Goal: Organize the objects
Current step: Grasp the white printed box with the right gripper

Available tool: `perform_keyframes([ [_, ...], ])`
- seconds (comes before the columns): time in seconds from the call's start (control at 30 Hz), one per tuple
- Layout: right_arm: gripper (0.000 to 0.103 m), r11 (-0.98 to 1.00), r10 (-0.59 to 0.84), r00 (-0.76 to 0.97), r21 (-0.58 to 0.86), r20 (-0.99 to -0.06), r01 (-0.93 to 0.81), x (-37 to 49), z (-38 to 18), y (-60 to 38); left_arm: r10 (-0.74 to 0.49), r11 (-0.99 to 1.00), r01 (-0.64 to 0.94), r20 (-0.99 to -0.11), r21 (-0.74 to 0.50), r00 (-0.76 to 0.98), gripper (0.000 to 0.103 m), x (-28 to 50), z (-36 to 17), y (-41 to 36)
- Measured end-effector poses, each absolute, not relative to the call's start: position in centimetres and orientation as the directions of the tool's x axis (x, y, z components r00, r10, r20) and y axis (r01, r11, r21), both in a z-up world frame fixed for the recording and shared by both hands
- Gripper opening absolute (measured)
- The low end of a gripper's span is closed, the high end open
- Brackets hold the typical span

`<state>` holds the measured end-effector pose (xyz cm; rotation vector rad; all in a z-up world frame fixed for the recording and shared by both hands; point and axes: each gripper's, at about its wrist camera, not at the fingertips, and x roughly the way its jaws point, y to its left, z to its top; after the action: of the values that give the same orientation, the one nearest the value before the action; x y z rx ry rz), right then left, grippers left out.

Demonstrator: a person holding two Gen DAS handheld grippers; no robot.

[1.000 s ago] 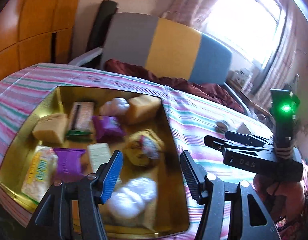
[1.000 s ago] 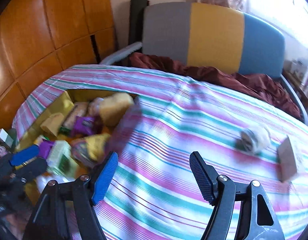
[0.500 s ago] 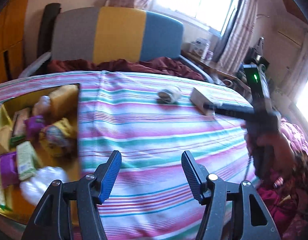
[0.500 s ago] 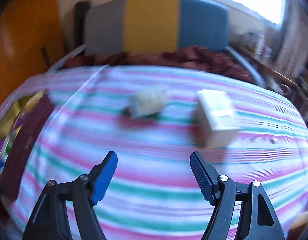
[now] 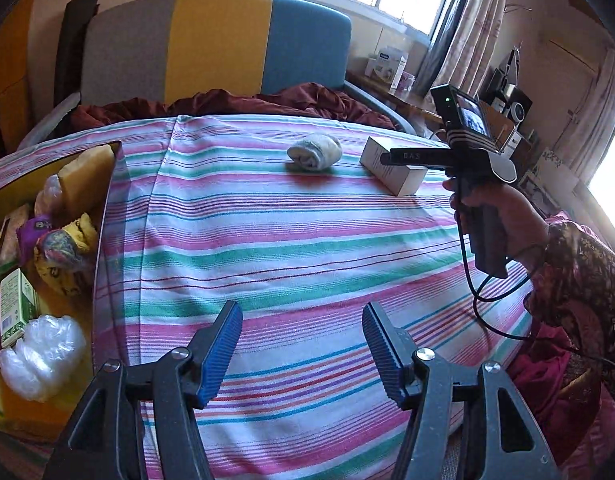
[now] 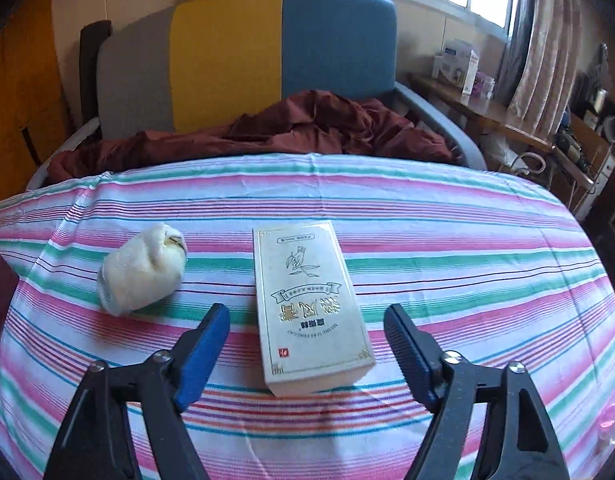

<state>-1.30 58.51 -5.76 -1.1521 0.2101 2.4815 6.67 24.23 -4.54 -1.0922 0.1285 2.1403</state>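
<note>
A cream-white carton (image 6: 309,308) with gold printing, a leaf-and-hand drawing and a gold border lies flat on the striped tablecloth (image 6: 467,264), long side running away from the right wrist camera, its near end between the blue pads of the right gripper (image 6: 307,344). That gripper's jaws stand wide apart, one on either side of the carton and clear of it; whether they are above it or level with it cannot be told. Just to the left of the carton, not touching it, sits a rolled cream sock (image 6: 143,270), soft and rounded, with a darker opening at its far end. In the left wrist view both lie toward the far right part of the table, the sock (image 5: 315,151) left of the carton (image 5: 393,166), and the right gripper (image 5: 391,157) reaches over the carton from the right. The left gripper (image 5: 303,344) hangs over the near middle of the table with its jaws open and nothing between them. A gold tin (image 5: 47,168) at the left edge holds wrapped snacks, a green box and a clear plastic bundle. Between the tin and the sock the cloth shows a broad bare stretch. Behind the far edge lies dark red fabric (image 6: 307,124) in front of a grey, yellow and blue chair back (image 6: 227,52).
</note>
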Motion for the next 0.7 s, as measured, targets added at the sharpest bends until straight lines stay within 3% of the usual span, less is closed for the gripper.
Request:
perform_keyframes([
  [0.13, 0.052, -0.923, 0.245, -0.571, -0.007, -0.783, -0.386, -1.7, -6.8, 58.6, 0.551, -0.731, -0.649, -0.746, -0.213, -0.375, 0.063, 6.4, -4.6, 25.3],
  [0.43, 0.051, -0.903, 0.165, -0.547, 0.097, -0.82, -0.418, 0.9, -6.6, 59.0, 0.569, -0.719, -0.655, -0.738, -0.233, -0.363, 0.064, 4.4, -4.3, 28.1],
  [0.6, 0.051, -0.874, 0.147, -0.531, 0.141, -0.834, -0.465, 3.3, -6.5, 58.7, 0.556, -0.735, -0.64, -0.739, -0.224, -0.38, 0.079, 1.8, -4.0, 30.5],
  [0.7, 0.052, -0.869, 0.127, -0.57, 0.186, -0.812, -0.458, 4.5, -6.5, 58.5, 0.526, -0.75, -0.632, -0.757, -0.197, -0.388, 0.08, -0.4, -4.2, 32.7],
])
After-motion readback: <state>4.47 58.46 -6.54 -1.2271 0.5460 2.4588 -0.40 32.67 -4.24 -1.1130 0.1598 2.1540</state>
